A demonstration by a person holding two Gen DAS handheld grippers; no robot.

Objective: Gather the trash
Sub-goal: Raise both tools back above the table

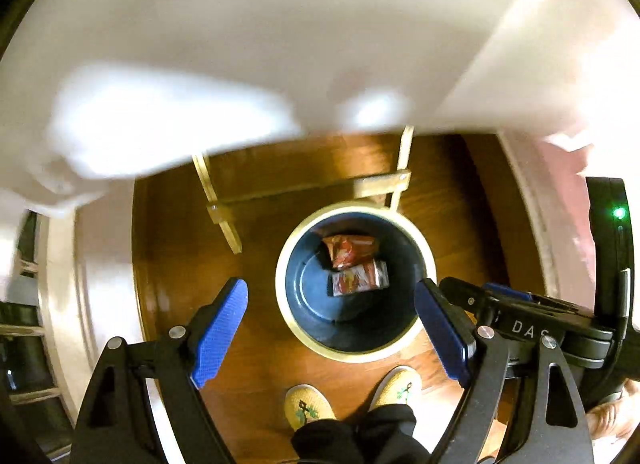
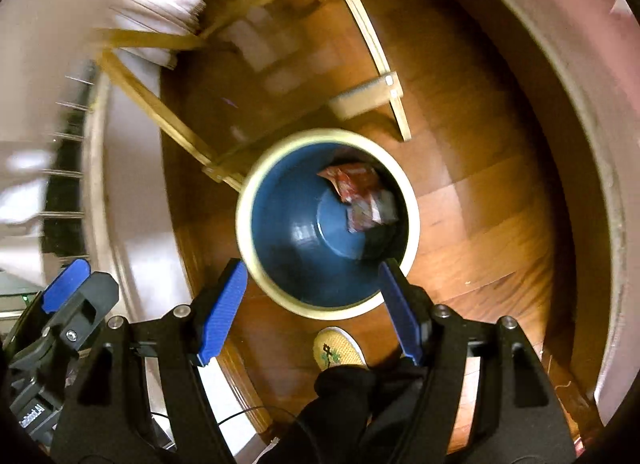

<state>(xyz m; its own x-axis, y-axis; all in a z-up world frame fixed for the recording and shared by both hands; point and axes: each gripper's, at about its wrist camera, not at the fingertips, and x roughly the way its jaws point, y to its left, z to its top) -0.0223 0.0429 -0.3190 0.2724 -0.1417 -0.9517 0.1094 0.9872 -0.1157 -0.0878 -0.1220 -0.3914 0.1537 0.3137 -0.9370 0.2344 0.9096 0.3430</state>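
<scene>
— Wood floor point(image 1: 256, 184) under both cameras. Bin contents?
— Two red wrappers point(image 2: 360, 196) at the bottom of the blue bin point(image 2: 280, 232).
— Fingers?
— Left gripper point(image 1: 332, 336) and right gripper point(image 2: 312, 308): spread wide, nothing between them.
— View differences?
— Left view alone shows a blurred white desk point(image 1: 280, 44) overhead; right view shows a wooden frame point(image 2: 160, 104). Yellow shoes point(image 1: 310, 408) beside the bin.

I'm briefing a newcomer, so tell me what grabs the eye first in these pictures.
A round bin with a cream rim and blue inside stands on the wooden floor, directly below both cameras. Two crumpled red snack wrappers lie at its bottom. Each hand-held gripper, left and right, hangs open and empty above it, with yellow slippers beside the bin.
</scene>
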